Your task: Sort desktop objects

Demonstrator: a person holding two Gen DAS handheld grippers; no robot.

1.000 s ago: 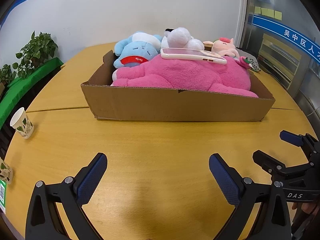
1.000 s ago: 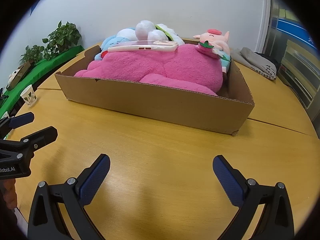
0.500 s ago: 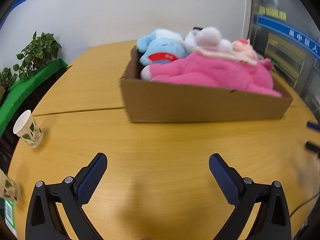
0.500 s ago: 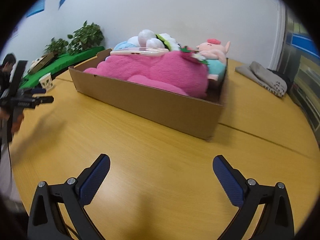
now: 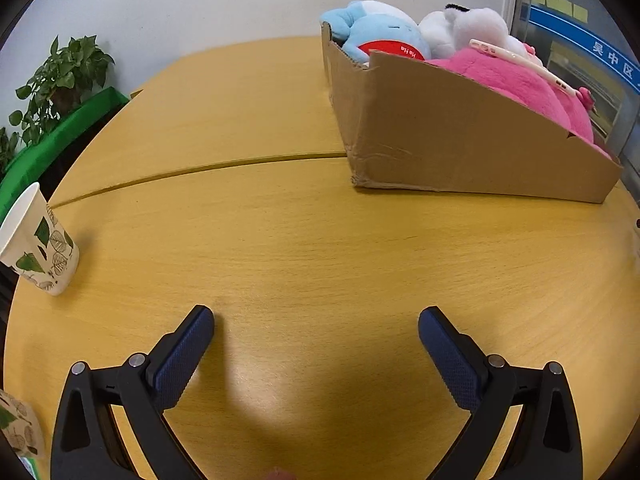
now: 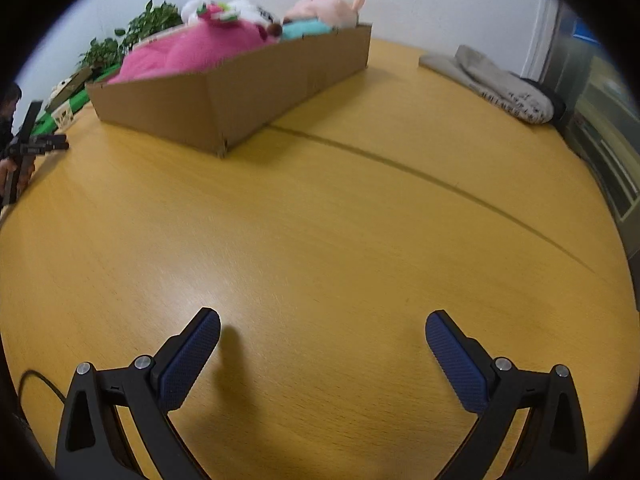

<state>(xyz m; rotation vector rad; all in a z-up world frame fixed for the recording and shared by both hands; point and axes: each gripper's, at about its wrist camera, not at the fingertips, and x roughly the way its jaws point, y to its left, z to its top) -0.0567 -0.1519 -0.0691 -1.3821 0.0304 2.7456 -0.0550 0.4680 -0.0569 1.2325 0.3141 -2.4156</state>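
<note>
A cardboard box (image 5: 452, 136) full of plush toys sits on the wooden table, far right in the left wrist view and far left in the right wrist view (image 6: 240, 80). It holds a big pink plush (image 5: 516, 84), a blue plush (image 5: 380, 36), a white plush (image 5: 468, 28) and a pink pig plush (image 6: 324, 8). A phone in a clear case (image 5: 516, 60) lies on the pink plush. My left gripper (image 5: 316, 328) is open and empty above bare table. My right gripper (image 6: 322, 332) is open and empty above bare table.
A paper cup with leaf print (image 5: 38, 240) stands at the table's left edge, another (image 5: 18, 428) at the lower left. A grey folded cloth (image 6: 496, 80) lies at the far right. Potted plants (image 5: 60, 80) stand beyond the table. The left gripper shows far left (image 6: 36, 148).
Both grippers have swung apart: the left turned left so the box slid to the right of its view, the right turned right so the box slid left. Both stayed open.
</note>
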